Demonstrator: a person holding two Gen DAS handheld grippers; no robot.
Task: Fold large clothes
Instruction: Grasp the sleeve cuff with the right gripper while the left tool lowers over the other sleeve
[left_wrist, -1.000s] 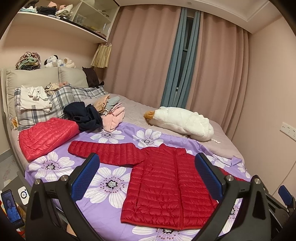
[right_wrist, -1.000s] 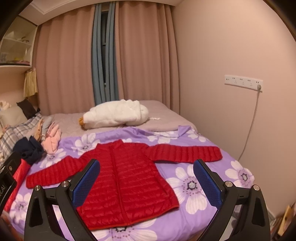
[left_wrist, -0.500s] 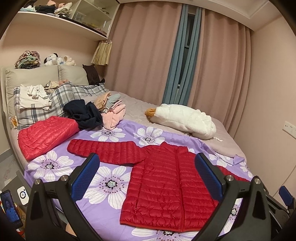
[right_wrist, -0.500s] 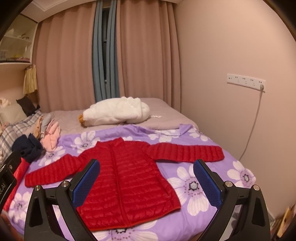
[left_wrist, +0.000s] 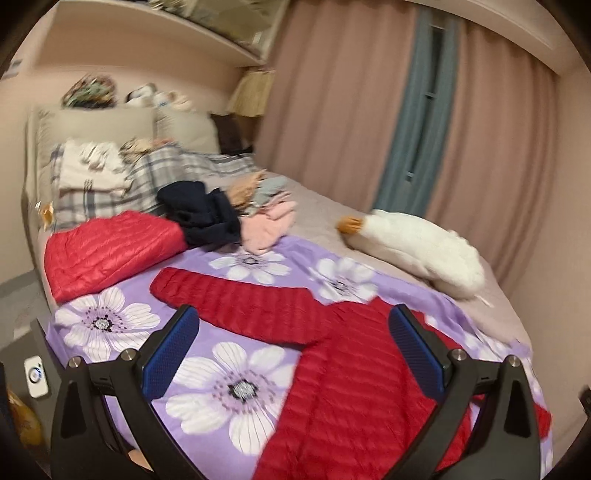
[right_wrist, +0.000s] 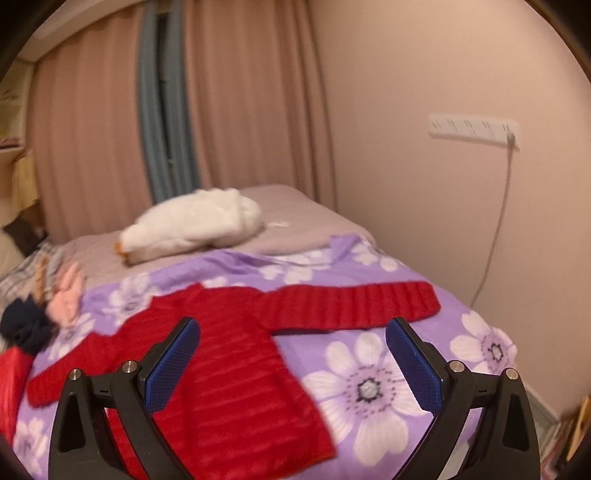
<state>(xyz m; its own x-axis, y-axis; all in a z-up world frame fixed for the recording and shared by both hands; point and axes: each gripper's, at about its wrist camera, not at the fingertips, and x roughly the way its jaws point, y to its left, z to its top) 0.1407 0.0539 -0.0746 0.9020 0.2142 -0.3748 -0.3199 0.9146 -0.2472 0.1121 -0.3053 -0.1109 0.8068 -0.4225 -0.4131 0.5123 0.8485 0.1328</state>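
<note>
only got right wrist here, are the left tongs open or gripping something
observer: The left tongs are open and hold nothing; a sleeve of the spread red jacket lies just ahead of them.
operator: anything folded already on that side
observer: Yes, a folded red jacket lies left of the spread one, next to a dark navy garment.
operator: whats up by the headboard
observer: A white garment lies on a plaid pillow.

I see a red quilted jacket (left_wrist: 343, 369) on a purple bedspread (left_wrist: 122, 295) printed with white flowers; beyond the jacket, a white plush goose (right_wrist: 192, 229), pink curtains (right_wrist: 251, 103).
</note>
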